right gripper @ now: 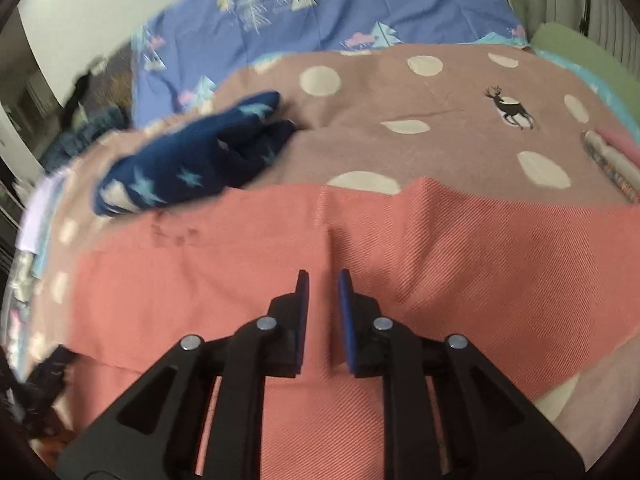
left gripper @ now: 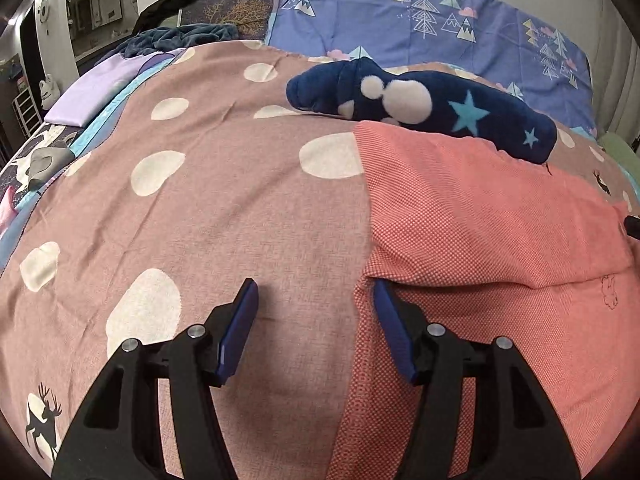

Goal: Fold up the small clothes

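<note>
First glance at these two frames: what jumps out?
The coral-pink woven garment lies spread flat on the dusty-pink blanket with cream dots, filling the near half of the right wrist view. Just behind it sits a rolled navy fleece piece with pale stars and white spots. The left tongs stand open at the garment's left edge; the right tongs are slightly parted over its middle, gripping nothing.

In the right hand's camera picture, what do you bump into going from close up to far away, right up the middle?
right gripper → coral-pink cloth → brown spotted blanket → blue sheet with trees
</note>
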`<state>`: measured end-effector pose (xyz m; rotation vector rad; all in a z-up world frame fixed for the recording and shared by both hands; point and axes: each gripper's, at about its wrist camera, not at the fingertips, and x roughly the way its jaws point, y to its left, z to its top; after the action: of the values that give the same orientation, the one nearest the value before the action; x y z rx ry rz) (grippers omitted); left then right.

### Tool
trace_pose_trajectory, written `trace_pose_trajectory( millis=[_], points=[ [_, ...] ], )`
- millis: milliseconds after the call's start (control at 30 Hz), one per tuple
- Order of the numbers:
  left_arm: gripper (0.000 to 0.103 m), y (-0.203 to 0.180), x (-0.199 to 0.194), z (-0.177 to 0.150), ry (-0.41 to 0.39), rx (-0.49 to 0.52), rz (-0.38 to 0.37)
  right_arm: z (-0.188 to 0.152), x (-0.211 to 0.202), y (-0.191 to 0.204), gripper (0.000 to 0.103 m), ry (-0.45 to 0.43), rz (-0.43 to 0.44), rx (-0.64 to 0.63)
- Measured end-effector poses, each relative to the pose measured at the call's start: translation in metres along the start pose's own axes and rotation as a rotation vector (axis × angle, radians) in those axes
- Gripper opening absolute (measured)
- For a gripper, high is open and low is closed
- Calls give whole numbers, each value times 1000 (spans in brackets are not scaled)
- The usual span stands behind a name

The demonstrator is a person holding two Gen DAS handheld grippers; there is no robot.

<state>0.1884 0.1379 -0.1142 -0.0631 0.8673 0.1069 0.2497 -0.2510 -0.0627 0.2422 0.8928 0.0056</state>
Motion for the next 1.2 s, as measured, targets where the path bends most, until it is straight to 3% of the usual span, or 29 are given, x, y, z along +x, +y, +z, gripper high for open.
trace_pose_trajectory(
  millis=[67,133,200,267,400,567,667,733,800,833,867,967,1100,1200],
  points=[
    [61,1,-1,-2,-3,-7,-1,-8,-12,14,17,-20,70,-53],
    [61,0,-1,-4,-4,-11,-3,-15,-13,29,17,14,119,-101],
    [60,-1,-2,-4,-5,-10,-4,-18,-3,39,18,72,88,-123],
    [58,-1,-3,-5,-9,-11,-17,-16,-1,52,18,71,101,-123],
    [38,6,-8,-7,-31,-37,-143,-4,1,141,18,87,229,-323],
    [36,8,-9,-7,-41,-55,-245,1,40,238,21,201,321,-420],
    [36,3,-4,-6,-24,-51,-267,0,72,284,32,237,310,-441],
    [36,-3,-2,-6,-17,-35,-260,-1,95,310,38,250,252,-485],
    [31,-4,-2,-6,-20,-38,-261,-5,114,324,39,289,210,-521],
    [20,-2,0,-5,-18,-53,-260,-8,123,330,6,285,179,-537],
    [4,2,2,-5,-12,-75,-259,-10,127,334,3,273,157,-548],
    [3,10,2,-7,-13,-125,-256,-9,138,336,2,235,171,-522],
    [4,3,-1,-9,-19,-98,-204,-5,140,325,4,229,278,-462],
    [7,8,-2,-10,-14,-113,-212,4,111,303,18,215,322,-414]
  ],
)
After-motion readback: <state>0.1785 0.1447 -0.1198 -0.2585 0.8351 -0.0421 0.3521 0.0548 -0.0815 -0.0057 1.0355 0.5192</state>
